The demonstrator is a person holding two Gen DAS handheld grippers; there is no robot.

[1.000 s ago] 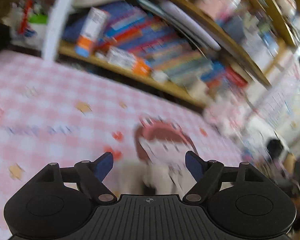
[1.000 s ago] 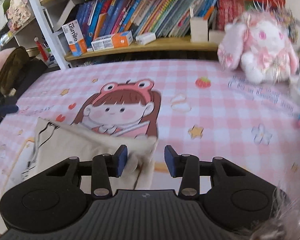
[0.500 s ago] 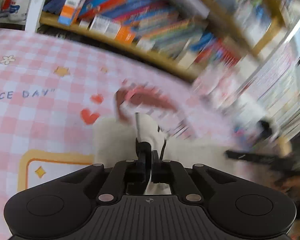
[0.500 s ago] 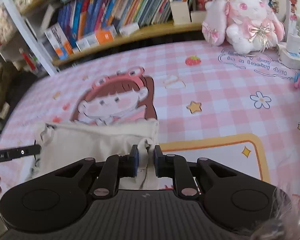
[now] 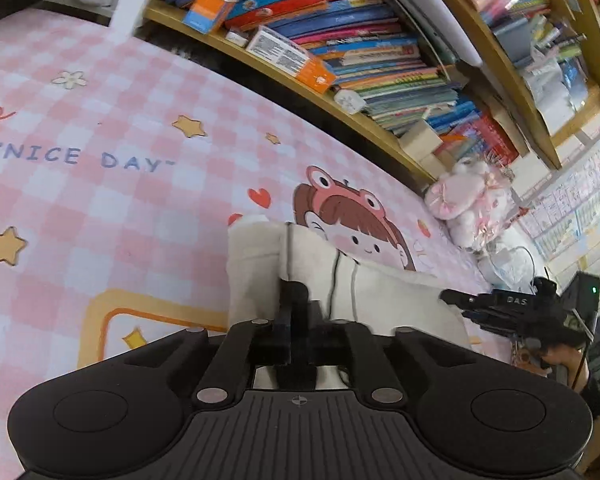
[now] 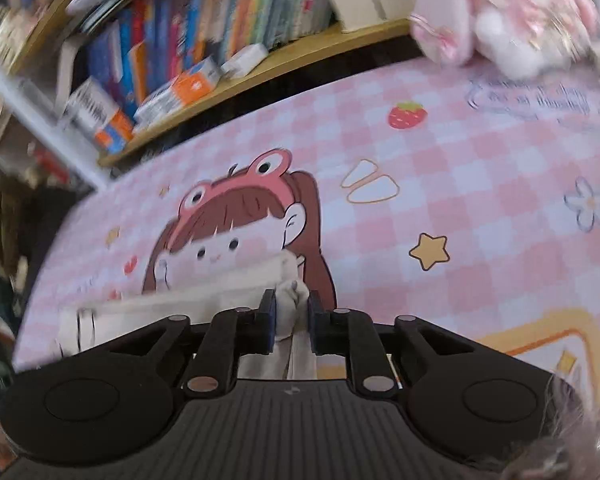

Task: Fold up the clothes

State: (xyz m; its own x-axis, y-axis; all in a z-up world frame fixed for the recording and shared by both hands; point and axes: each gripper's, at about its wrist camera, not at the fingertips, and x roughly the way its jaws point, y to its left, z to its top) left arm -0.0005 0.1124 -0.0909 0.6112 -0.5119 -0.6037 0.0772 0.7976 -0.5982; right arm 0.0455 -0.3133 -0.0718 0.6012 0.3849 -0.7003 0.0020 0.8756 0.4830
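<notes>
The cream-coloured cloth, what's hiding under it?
Under the cream-coloured cloth lies the pink checked table cover. The cloth covers the lower part of the printed cartoon girl in a frog hat; only her head shows. Whatever else lies beneath is hidden.

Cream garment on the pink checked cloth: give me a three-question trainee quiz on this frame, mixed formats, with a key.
1. True or false: the right gripper is shut on the cream garment.
2. Which printed motif does the garment partly cover? A) the frog-hat girl B) the strawberry C) the blue flower
3. Fill in: the pink plush rabbit sits on the table in front of the ____.

Key: 1 true; 2 A; 3 bookshelf.
</notes>
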